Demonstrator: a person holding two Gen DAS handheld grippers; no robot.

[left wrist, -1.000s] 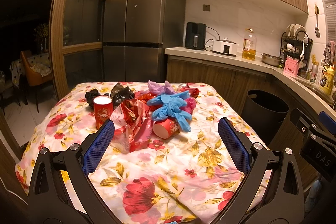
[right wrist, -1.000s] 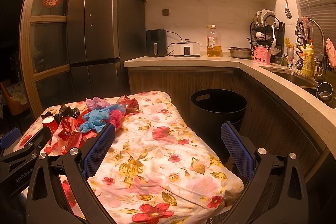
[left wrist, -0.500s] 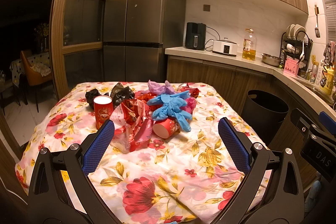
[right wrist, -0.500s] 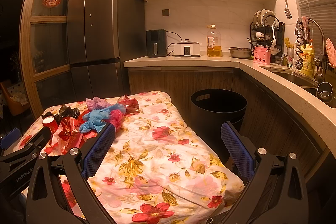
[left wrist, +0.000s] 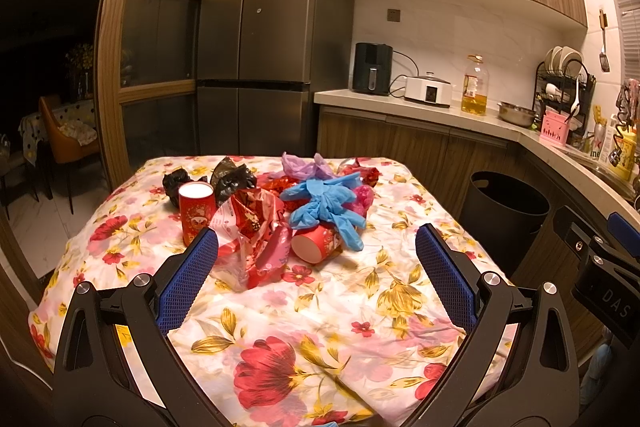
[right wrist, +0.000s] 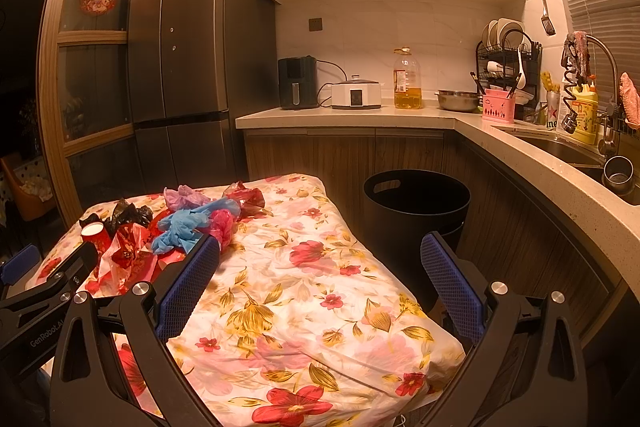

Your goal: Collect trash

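Observation:
A heap of trash lies on the floral tablecloth (left wrist: 320, 307): blue gloves (left wrist: 326, 201), an upright red paper cup (left wrist: 195, 206), a red cup on its side (left wrist: 316, 243), crumpled red wrappers (left wrist: 256, 227), black bags (left wrist: 232, 179) and a purple bag (left wrist: 304, 165). My left gripper (left wrist: 316, 267) stands open over the near part of the table, short of the heap. My right gripper (right wrist: 320, 279) is open too, above the table's right side, with the heap (right wrist: 180, 223) off to its left. A black trash bin (right wrist: 416, 211) stands on the floor past the table's right edge.
A fridge (left wrist: 260, 35) stands behind the table. The counter (right wrist: 360, 115) carries an air fryer, a cooker, an oil bottle and a dish rack, and runs round to a sink (right wrist: 560, 151) at the right. A doorway at the left shows a chair (left wrist: 64, 139).

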